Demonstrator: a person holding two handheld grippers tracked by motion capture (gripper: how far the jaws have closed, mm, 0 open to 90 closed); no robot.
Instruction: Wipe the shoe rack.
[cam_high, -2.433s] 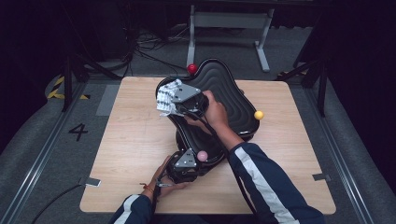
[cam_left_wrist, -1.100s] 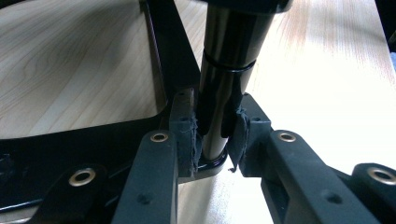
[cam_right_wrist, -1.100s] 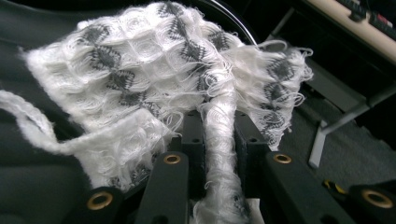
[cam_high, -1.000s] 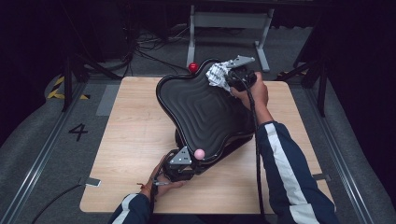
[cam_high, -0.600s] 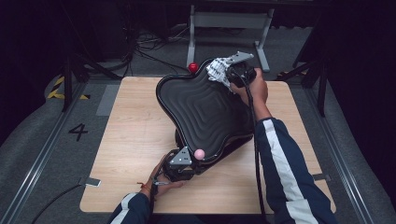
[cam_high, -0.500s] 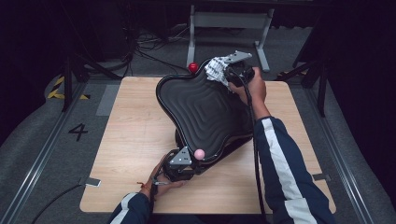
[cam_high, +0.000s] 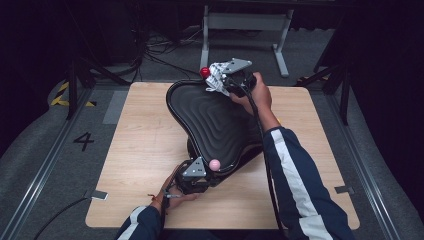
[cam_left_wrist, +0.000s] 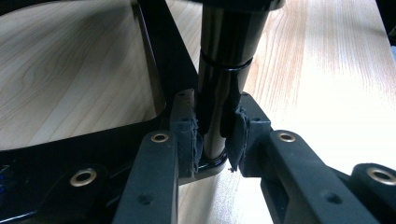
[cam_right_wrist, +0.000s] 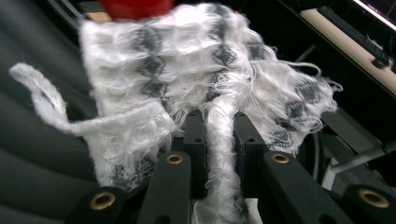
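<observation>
The right gripper (cam_right_wrist: 219, 154) has its jaws pinched on a bunched fold of the white and grey cloth (cam_right_wrist: 205, 70), with the rest of the cloth fanning out ahead of them; in the high view that cloth (cam_high: 216, 80) sits at the far rim of the black ridged tray (cam_high: 215, 125), just beside the red ball (cam_high: 204, 72). The left gripper (cam_left_wrist: 212, 140) is clamped around a glossy black post (cam_left_wrist: 224, 60) at the tray's near end, steadying it on the tabletop (cam_high: 145, 150). The step looks like wiping the tray, so the wipe should follow the ridges in long strokes from the far rim toward the near end, pressing the cloth's flat part down rather than the bunched fold. Keep the left grip firm so the tray cannot swivel, and steer round the pink ball (cam_high: 215, 164) near the left gripper.
</observation>
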